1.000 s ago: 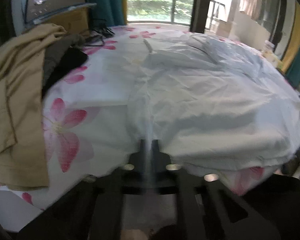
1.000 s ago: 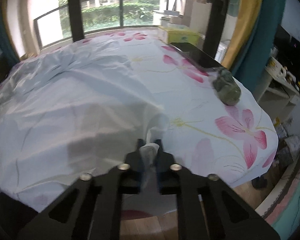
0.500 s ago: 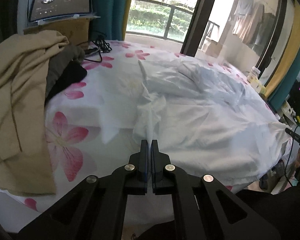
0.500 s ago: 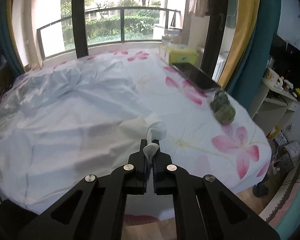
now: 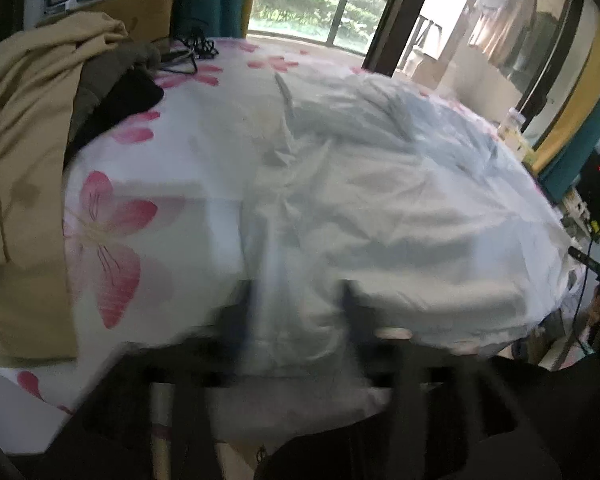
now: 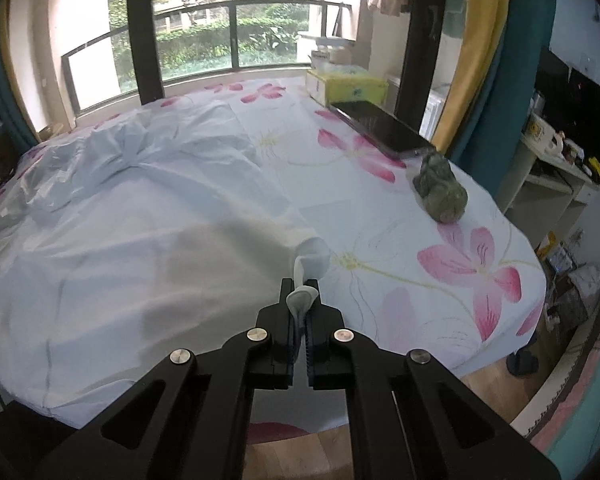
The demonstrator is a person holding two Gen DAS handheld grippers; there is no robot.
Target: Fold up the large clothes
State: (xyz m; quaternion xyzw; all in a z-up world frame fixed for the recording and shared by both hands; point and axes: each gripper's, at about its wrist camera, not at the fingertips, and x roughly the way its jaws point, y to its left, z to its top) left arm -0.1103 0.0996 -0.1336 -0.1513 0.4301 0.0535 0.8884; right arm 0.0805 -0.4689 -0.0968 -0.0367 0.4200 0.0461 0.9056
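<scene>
A large white garment [image 5: 380,208] lies spread and wrinkled on a table with a pink-flower cloth [image 5: 112,216]; it also shows in the right wrist view [image 6: 140,220]. My left gripper [image 5: 296,304] is blurred, its jaws wide apart over the garment's near edge, holding nothing. My right gripper [image 6: 299,304] is shut on a bunched corner of the white garment at its right near edge, just above the cloth.
A tan garment [image 5: 24,152] and dark clothes [image 5: 116,92] are piled at the left. A tissue box [image 6: 346,84], a dark tablet [image 6: 384,128] and a green stone figure [image 6: 440,188] sit on the right. The table edge is near, with floor below.
My left gripper has opened and let go of the garment's edge, which has dropped onto the table. My right gripper stays shut on its corner and has lowered slightly.
</scene>
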